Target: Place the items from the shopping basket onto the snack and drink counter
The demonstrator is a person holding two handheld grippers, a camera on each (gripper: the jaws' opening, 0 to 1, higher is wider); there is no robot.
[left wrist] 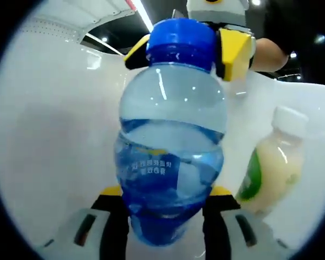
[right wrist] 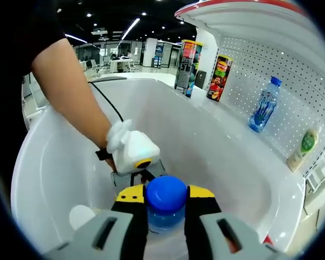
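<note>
Both grippers clamp one water bottle (left wrist: 170, 157). The left gripper (left wrist: 168, 227) has its jaws closed on the lower body, just under the label. The right gripper (right wrist: 166, 216) has its jaws shut at the blue cap (right wrist: 166, 193) and neck. In the left gripper view the right gripper (left wrist: 227, 46) sits at the far end by the cap, so the bottle's long axis runs gripper to gripper.

The bottle hangs over the white counter (right wrist: 216, 146). Already standing to the right along the pegboard wall (right wrist: 281, 76): a second water bottle (right wrist: 264, 104) and a pale drink bottle (right wrist: 303, 149), with two tall cans (right wrist: 203, 70) farther back. The open spot lies right of the held bottle, so the base likely has to swing down first.
</note>
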